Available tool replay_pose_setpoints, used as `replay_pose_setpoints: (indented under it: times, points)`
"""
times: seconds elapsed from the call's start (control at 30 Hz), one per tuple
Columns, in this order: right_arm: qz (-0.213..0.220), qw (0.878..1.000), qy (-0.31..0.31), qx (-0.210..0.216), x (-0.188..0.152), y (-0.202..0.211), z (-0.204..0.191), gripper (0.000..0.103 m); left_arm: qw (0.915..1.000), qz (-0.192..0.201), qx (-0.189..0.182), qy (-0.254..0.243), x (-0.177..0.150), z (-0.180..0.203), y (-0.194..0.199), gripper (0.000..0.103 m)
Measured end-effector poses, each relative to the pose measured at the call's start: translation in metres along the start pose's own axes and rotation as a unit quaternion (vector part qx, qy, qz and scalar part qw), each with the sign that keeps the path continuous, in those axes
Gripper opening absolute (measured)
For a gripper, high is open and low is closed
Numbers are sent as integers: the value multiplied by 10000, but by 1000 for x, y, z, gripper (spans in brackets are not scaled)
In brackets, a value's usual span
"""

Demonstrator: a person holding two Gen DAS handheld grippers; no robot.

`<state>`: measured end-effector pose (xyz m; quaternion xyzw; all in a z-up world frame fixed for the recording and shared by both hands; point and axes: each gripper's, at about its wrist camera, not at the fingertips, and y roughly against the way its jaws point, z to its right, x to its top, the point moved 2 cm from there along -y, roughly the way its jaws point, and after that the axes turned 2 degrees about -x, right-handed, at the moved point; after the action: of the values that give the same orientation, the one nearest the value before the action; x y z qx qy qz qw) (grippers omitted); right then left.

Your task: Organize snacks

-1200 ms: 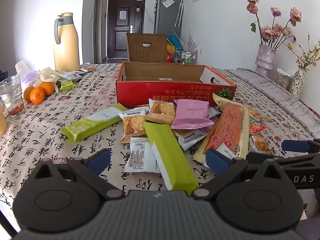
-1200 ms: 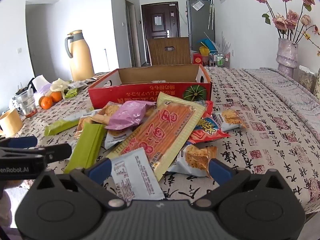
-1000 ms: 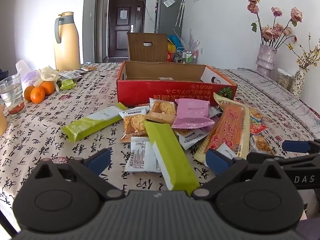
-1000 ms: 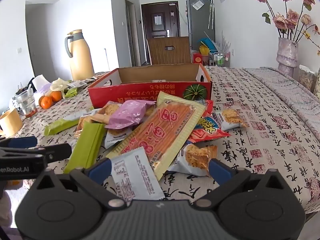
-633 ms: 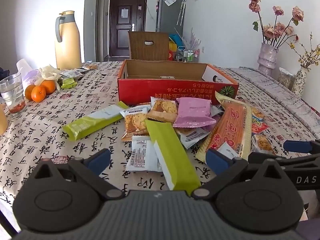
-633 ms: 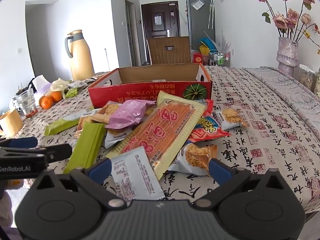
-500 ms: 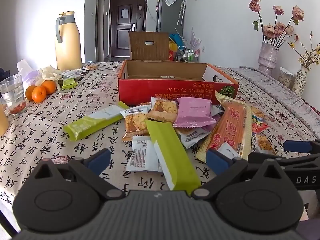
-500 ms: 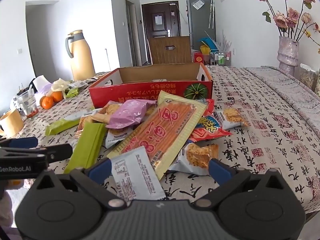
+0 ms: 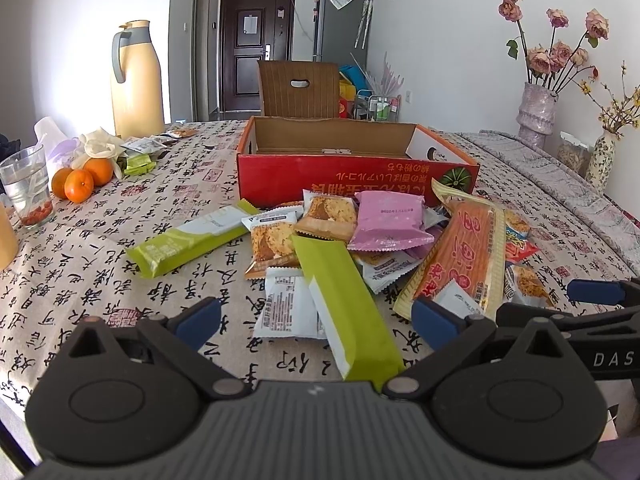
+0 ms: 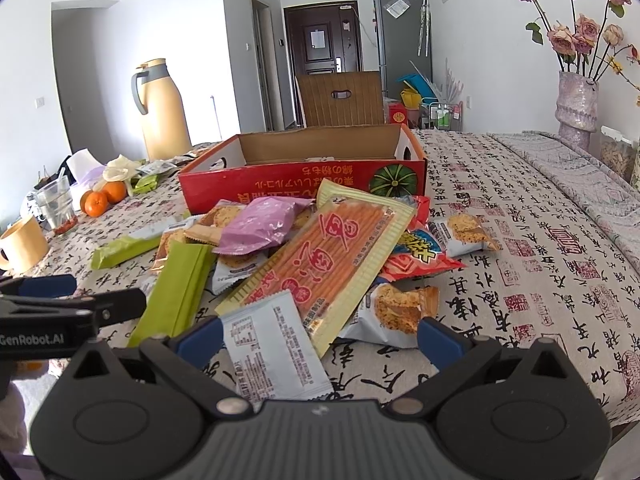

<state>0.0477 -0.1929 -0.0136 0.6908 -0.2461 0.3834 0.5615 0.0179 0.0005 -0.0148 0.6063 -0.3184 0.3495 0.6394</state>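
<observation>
Fingers (image 9: 198, 317) of the left gripper (image 9: 316, 318) apart, blue pads, nothing between them, low over the desk (image 9: 80, 264) edge. Right gripper (image 10: 320, 336) also spread wide, empty; its near body cuts off the bottom of the white packet (image 10: 272, 348) lying between the pads. In the left view the right gripper shows only as a dark bar with a blue tip at the right edge, lettering cut off.

Snack pile sits mid-desk just in front of both grippers: a long green bar (image 9: 344, 300), matte wrapper, near end hidden under the left gripper body; a second green bar (image 9: 188, 240) apart to the left; a flat orange stick pack (image 10: 324, 256), glossy, lying atop several others; a crinkled pink pouch (image 9: 390, 220); cookie packets (image 9: 272, 240) partly buried; a red chip bag (image 10: 420, 260) mostly covered, print hard to read.

Behind the pile, touching or nearly so, an open red cardboard box (image 9: 352, 180), brown inside; contents barely visible past the front wall, flap upright at the back. Desk cloth printed with black calligraphy. Far left: oranges (image 9: 80, 180), a clear glass (image 9: 26, 184), a tall yellow thermos (image 9: 136, 76). Far right: a textured vase (image 10: 576, 104) of dried roses, tops cropped.
</observation>
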Motion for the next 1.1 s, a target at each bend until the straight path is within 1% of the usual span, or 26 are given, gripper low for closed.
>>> replay_pose_setpoints:
  times: [1.1]
  points:
    - [-17, 10000, 1, 3, 0, -1, 0, 103, 10000, -35, 4, 16, -3, -2, -2, 103]
